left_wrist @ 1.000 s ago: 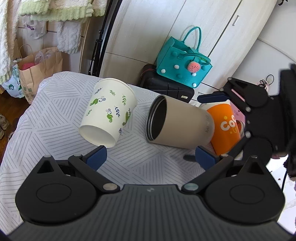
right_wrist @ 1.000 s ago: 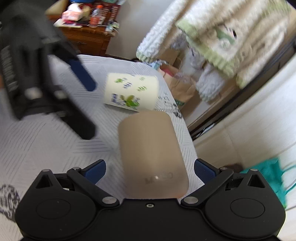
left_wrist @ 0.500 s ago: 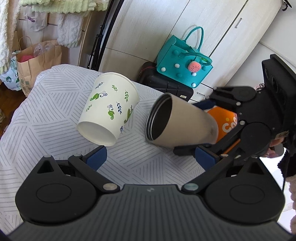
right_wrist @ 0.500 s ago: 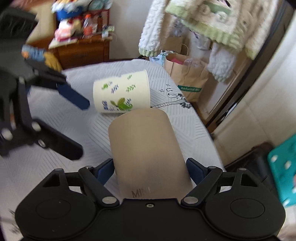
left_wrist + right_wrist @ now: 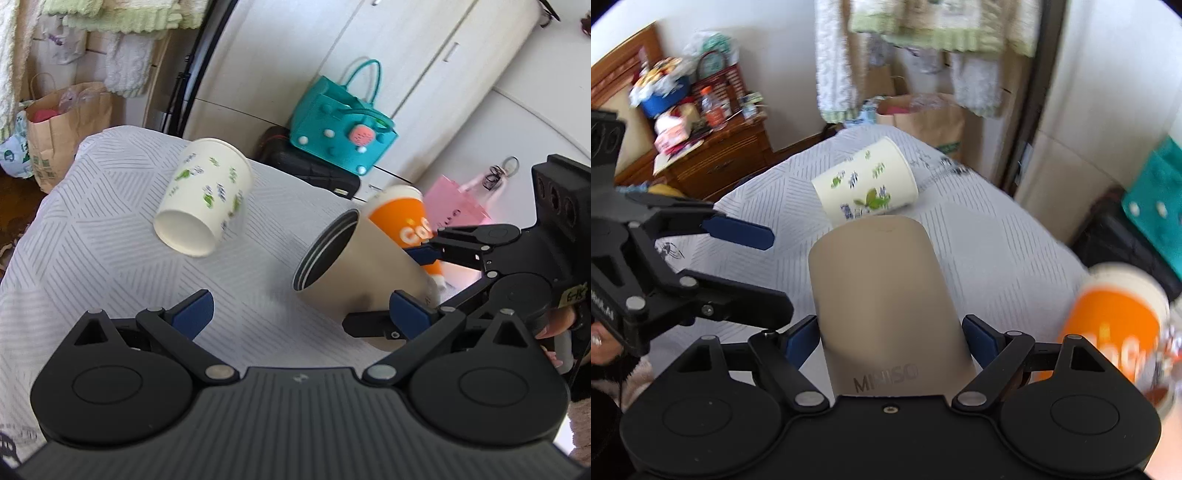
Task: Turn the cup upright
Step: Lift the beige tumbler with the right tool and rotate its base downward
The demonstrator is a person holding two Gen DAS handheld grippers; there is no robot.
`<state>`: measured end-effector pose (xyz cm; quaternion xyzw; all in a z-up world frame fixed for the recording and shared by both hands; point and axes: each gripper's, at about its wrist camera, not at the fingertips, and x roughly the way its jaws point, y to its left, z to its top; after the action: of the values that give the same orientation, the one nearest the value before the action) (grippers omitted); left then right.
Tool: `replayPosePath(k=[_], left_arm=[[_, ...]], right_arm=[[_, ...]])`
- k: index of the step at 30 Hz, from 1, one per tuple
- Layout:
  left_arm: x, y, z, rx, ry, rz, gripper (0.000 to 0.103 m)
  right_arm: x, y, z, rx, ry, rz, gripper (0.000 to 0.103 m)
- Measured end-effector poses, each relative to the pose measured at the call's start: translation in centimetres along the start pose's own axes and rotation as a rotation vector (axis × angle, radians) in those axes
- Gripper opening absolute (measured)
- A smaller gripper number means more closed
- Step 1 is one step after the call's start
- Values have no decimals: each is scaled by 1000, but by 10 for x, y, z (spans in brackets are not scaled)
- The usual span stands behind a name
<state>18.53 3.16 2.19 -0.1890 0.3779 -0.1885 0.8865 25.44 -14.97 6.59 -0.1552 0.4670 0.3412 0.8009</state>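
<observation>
We have the right gripper point(image 5: 888, 341) closed on the base end of the tan cup point(image 5: 882, 291), tilted above the near right of the table point(image 5: 92, 221), mouth raised. Its rigid, smooth wall looks slippery, so we judge a low grip safest. The left gripper point(image 5: 299, 306) hangs wide open and empty.

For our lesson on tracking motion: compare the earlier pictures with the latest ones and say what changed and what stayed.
The right tongs closed on the tan cup and lifted its open end off the striped cloth. The left tongs stayed open and empty; the leaf-print cup and orange cup stayed lying down.
</observation>
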Motion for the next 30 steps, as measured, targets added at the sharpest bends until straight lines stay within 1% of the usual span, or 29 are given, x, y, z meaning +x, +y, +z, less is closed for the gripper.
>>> replayPosePath(k=[3,8,11,14,17,19,22,25,28,30], left_arm=[[-9,-10,-10,27,4,-17,103],[-17,-25,-26,46,53,-85,103],[-20,-31,-36,43,87,-126,103],[-19,-37,-46,40,106,-146,103],[-17,-41,-52,29,121,-154,103],[-13,-41,-54,27,122,-146,103],[-9,-38,-53,13,111,-98,101],[-9,-33,-50,-10,112,-102,101],[-14,-34,-50,-1,98,-79,101],[-18,-35,-53,1,102,-79,101]], right_arm=[[-12,5,-18,83,17,-18,87],[-31,7,-54,266,32,8,87],[-41,13,-75,342,34,-18,87],[-46,19,-92,386,28,-54,87],[-43,24,-102,396,24,-84,87],[-40,27,-106,377,25,-97,87],[-37,33,-109,339,12,-98,87],[-37,35,-110,324,3,-105,87],[-36,36,-110,308,4,-108,87],[-36,37,-111,303,3,-109,88]])
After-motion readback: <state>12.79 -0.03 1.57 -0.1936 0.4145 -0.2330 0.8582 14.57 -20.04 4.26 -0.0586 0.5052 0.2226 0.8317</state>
